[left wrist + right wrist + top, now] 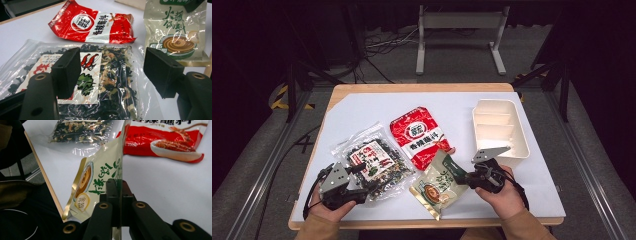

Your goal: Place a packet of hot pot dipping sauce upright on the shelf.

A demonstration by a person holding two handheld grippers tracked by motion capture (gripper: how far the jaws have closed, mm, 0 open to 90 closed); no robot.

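Observation:
A pale green and gold sauce pouch (439, 182) (175, 30) (100, 177) is tilted up off the table near the front edge. My right gripper (466, 178) (119, 187) is shut on its right edge. A clear bag of dark dried seaweed mix (373, 162) (110, 82) (80, 130) lies at front left. My left gripper (364, 184) (112, 72) stands open just above that bag's near end, with nothing between its jaws. A red and white seasoning packet (419, 136) (92, 23) (170, 140) lies flat in the middle.
A cream divided tray (517, 142) stands empty at the right of the white table mat (362, 110). The wooden table edge (427, 222) runs close under both hands. Bare mat lies behind the packets.

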